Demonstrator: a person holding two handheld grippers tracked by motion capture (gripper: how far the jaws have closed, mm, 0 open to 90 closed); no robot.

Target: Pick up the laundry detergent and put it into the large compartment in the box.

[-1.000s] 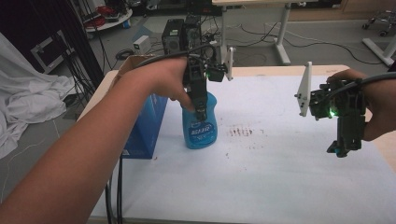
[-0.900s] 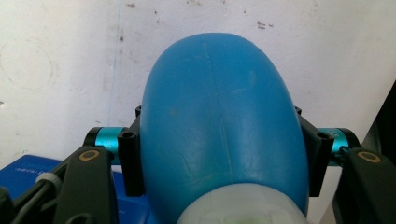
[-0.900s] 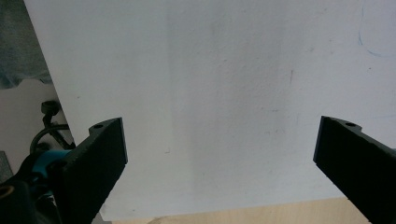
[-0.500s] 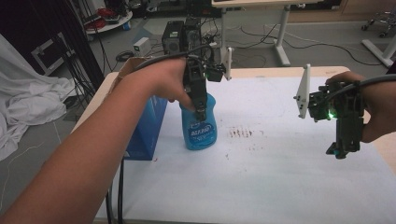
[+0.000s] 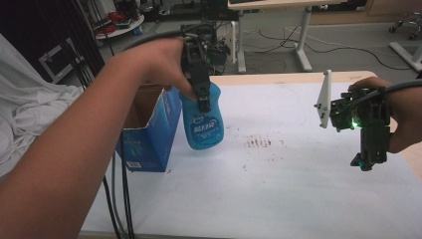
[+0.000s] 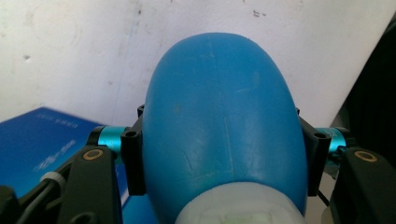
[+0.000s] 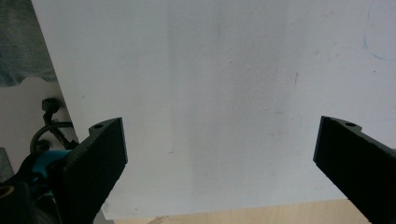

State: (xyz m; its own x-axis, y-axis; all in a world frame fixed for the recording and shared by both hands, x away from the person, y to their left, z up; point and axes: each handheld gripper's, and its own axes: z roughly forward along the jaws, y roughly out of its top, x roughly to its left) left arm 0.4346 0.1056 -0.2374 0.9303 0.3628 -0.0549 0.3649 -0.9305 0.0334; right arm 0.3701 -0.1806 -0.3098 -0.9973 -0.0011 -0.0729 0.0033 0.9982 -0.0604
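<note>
High view showing left gripper (image 5: 201,102) pinching blue bottle (image 5: 201,127) by the upper body just under the cap, hanging clear above white table cover (image 5: 278,189), close beside the open blue box (image 5: 149,132). Left gripper view confirming jaws pressing on both flanks of the rounded bottle (image 6: 219,121). Judging the bottle smooth plastic, likely slick and somewhat squeezable, part-filled weight uncertain; hanging a little tilted, so likely swinging under a narrow grip. Gripping across the narrower shoulder below the cap seeming safest, where the curve is stopping downward slip; squeezing the wide belly risking denting or popping out. Right gripper (image 5: 370,157) hovering well apart at the table's right side, jaws spread wide and holding nothing, seen over bare cover (image 7: 219,93) in right gripper view.
</note>
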